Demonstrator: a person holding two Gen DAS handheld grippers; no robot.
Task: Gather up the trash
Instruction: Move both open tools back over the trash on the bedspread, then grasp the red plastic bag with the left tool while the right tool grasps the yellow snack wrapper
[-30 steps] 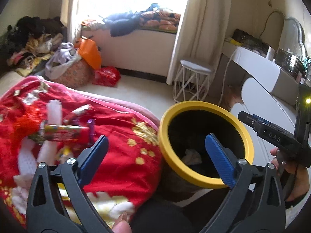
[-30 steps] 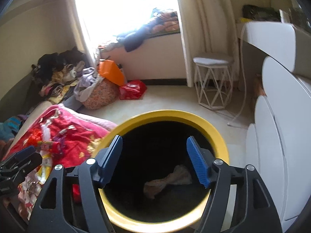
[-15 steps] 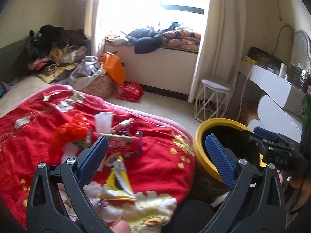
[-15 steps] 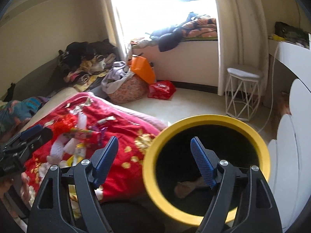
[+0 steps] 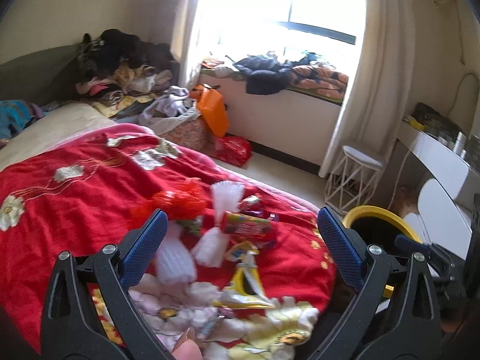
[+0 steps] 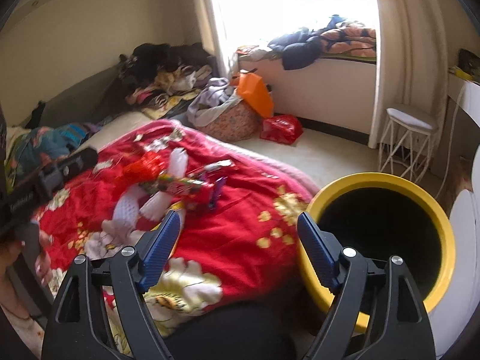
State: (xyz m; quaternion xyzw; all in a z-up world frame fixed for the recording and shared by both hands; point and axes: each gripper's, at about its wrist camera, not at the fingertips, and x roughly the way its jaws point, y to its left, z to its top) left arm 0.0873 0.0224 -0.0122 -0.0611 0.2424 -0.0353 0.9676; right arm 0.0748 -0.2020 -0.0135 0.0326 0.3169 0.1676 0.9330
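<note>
Bin: yellow bin (image 6: 447, 234) is seen beside the bed; its inside is too dark to read.
Left to collect: wrappers (image 5: 246, 228) heaped on the red quilt (image 5: 75, 207), left of the bin.
Left gripper (image 5: 240, 240): fingers held wide apart, nothing gripped.
Right gripper (image 6: 240, 234): jaws opening, nothing between.

A heap of wrappers lies on the red flowered quilt (image 5: 75, 198) of the bed. A red snack packet (image 5: 247, 228) with bright print lies flat across a white foam net sleeve (image 5: 223, 210); a second white net (image 5: 175, 262) sits just beside it, and a red net (image 5: 177, 202) behind. A yellow foil wrapper (image 5: 246, 282) lies crumpled nearest the quilt's edge. The yellow-rimmed bin (image 6: 387, 240) stands upright just beside the bed, its inside dark.
</note>
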